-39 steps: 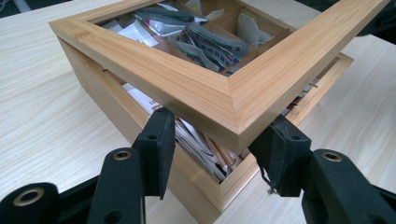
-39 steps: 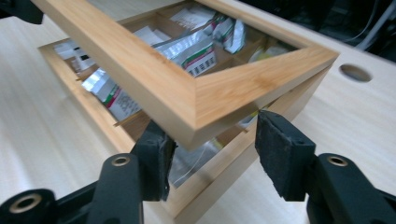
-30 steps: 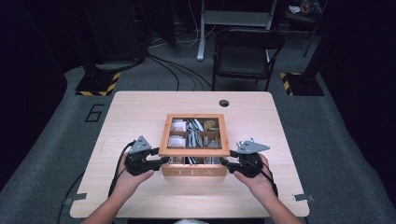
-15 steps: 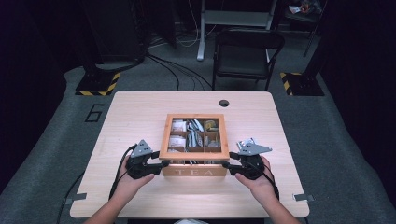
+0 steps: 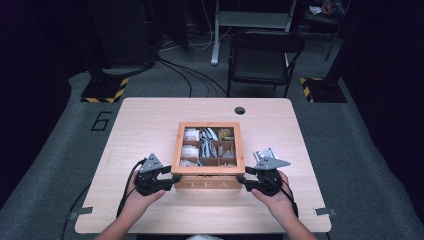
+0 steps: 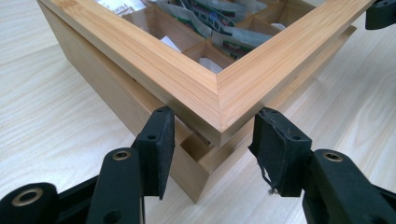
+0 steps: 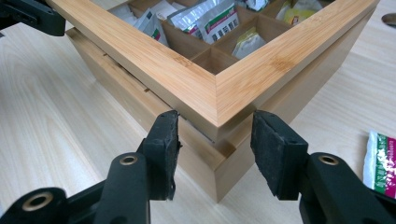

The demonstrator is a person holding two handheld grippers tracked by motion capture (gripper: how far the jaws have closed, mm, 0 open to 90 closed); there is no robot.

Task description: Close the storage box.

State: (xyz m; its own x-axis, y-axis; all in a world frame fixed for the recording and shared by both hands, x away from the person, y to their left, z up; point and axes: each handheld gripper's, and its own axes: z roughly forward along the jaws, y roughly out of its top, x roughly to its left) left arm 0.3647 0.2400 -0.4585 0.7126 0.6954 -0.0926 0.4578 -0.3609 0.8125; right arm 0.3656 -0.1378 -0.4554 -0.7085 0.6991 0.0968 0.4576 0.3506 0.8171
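While both forearms reached in from the near edge of the pale wooden desk [image 5: 150,120], each hand lay low and level, palms down, aimed inward at one near corner of the square bamboo tea box with a window lid [image 5: 208,150]. The left hand-held gripper [image 5: 170,179] straddled the near left corner. In the left gripper view its black pads [image 6: 159,144] bracketed the raised lid's corner, seemingly just short of the wood, so it looked released. The right hand-held gripper [image 5: 244,178] mirrored it at the near right corner, pads [image 7: 163,149] flanking the lid corner, apparently without pressing.

That box sat at the middle of the desk, its front lettered TEA. Its framed lid stood slightly lifted off the base. Through it, compartments held foil and paper tea sachets [image 7: 217,18]. A loose sachet with a pink edge [image 7: 384,163] lay on the desk right of the box.
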